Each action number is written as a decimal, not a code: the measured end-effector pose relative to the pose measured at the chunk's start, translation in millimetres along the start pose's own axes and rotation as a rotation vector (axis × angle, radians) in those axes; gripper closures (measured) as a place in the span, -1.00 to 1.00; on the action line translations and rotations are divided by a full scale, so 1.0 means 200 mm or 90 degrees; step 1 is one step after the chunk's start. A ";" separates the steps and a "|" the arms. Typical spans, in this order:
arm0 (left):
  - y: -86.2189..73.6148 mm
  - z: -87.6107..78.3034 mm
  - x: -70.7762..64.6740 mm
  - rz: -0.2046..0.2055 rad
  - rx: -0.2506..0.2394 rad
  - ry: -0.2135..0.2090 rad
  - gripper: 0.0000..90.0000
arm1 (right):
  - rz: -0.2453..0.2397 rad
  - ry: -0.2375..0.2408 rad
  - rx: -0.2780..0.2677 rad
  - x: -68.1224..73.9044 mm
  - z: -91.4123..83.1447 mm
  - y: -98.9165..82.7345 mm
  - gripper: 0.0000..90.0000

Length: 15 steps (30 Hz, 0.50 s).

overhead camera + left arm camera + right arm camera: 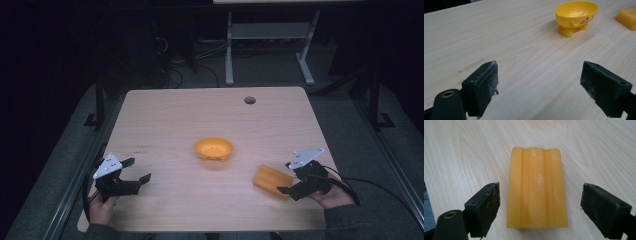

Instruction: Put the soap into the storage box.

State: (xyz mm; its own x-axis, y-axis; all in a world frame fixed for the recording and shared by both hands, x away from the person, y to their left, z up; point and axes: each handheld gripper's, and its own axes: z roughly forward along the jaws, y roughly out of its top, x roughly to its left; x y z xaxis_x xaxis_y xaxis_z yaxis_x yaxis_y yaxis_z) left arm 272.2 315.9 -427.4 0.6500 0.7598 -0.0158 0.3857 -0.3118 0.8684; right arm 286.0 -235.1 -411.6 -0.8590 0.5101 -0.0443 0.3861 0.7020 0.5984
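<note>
My right gripper (289, 179) has its fingers spread wide on either side of the ridged, yellow-orange rectangular block (537, 188), not touching it; the block lies flat near the right front of the pale wooden worktop (170, 120), its near end partly hidden in the high view. My left gripper (137, 170) is released over bare wood at the front left, well apart from the small yellow footed plastic bowl (214, 149) at the centre. Beyond the worktop the room is too dark to make out, apart from grey floor and the white legs of another table (270, 45).
</note>
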 end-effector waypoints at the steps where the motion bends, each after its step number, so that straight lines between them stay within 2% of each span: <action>1: 0.00 0.00 0.00 0.000 0.000 0.000 -0.69 | 0.000 0.000 0.000 0.00 0.00 0.00 -0.66; 15: 0.00 0.00 0.00 0.001 -0.001 0.000 -0.69 | -0.015 0.012 0.028 -0.02 0.08 0.05 -0.67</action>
State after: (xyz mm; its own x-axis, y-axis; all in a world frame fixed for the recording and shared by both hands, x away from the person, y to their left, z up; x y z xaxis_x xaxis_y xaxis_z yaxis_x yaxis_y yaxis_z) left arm 272.2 316.2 -427.2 0.6503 0.7595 -0.0151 0.3837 -0.3113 0.8694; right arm 298.4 -221.2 -418.5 -0.8739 0.4841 -0.0431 0.3798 0.7356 0.5610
